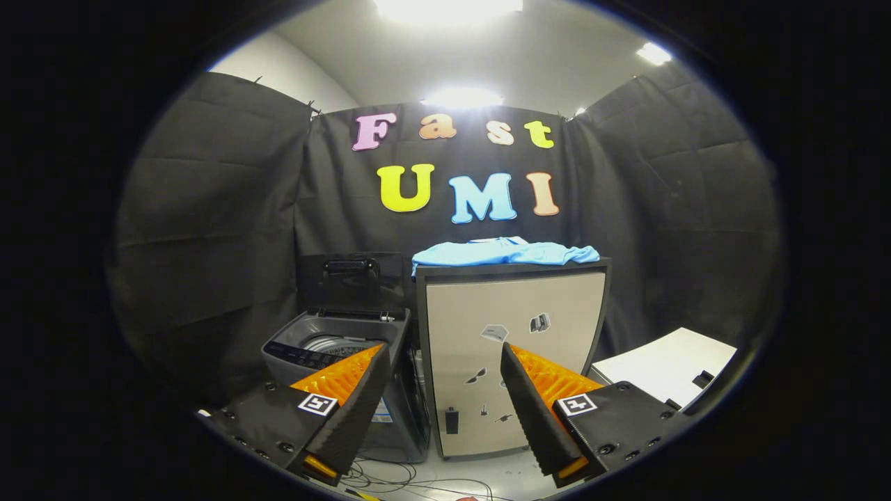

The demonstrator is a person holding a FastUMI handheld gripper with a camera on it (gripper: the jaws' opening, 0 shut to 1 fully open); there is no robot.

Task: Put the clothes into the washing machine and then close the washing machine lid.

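- Step in hand, as I judge it: the approach, ahead of any pickup. Nothing has gone into the washer yet and its lid is not yet closed.
- Gripper (445,379): fingers spread wide apart, nothing between them or touching them. It hangs in the air well short of both appliances.
- Clothes (502,253): a light blue garment, loosely folded, lying flat on top of the cabinet (511,362). Beyond the fingers and above them, a little toward the right finger's side.
- Cabinet: beige front in a dark frame, a few small stickers or magnets on the face. It fills the gap seen between the two fingers.
- Washing machine (334,355): grey top-loader, beyond the left finger and partly hidden by it, standing just beside the cabinet. The drum opening is visible.
- Washing machine lid (351,278): raised upright at the back of the tub, dark, with a handle near its top edge.
- Next move, my reading: raise and advance the gripper to the cabinet top, come down on the cloth and pinch a fold. The fabric looks thin and limp, so a grip on a bunched edge should hold better than one on a flat layer.
- Floor: pale, with loose cables (411,480) lying below the fingers.
- Room: black cloth walls on three sides, white ceiling with bright lamps. A white box-like surface (665,365) sits beyond the right finger, off to its outer side.
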